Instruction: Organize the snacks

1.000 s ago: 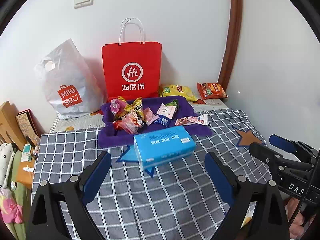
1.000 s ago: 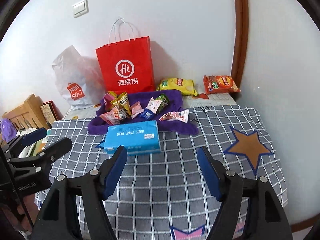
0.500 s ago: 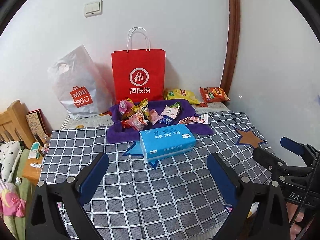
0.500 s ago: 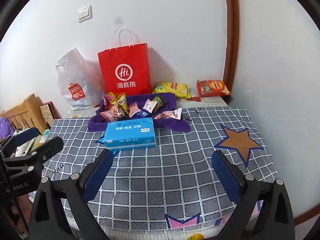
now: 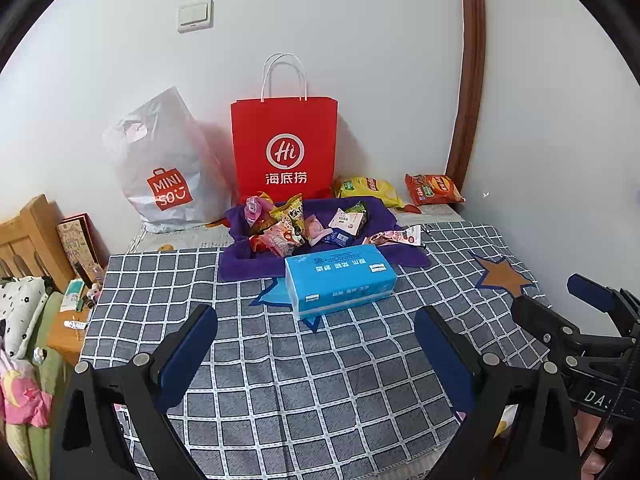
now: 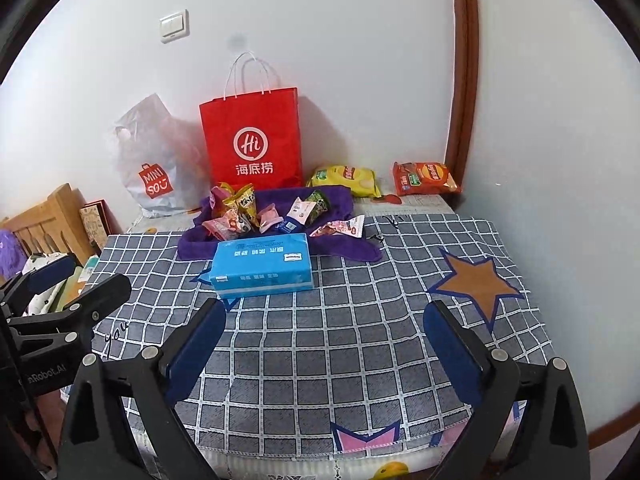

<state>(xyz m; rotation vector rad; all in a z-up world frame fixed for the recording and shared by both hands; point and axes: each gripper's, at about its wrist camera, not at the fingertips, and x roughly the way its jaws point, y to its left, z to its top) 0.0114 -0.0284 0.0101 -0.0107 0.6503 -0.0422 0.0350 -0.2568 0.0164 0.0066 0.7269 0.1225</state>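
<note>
Both grippers, left (image 5: 316, 354) and right (image 6: 324, 344), hang wide and empty short of snack packets (image 5: 304, 226) heaped on a purple cloth (image 5: 248, 266), stage unclear.

Both black-framed two-finger grippers, left (image 5: 316, 344) and right (image 6: 324, 336), are wearing dark blue pads (image 5: 188, 354), showing silver screws (image 6: 150, 352) and white lettering.

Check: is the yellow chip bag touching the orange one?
Apart. The right wrist view shows the yellow chip bag and the orange one with bare surface between them.
</note>
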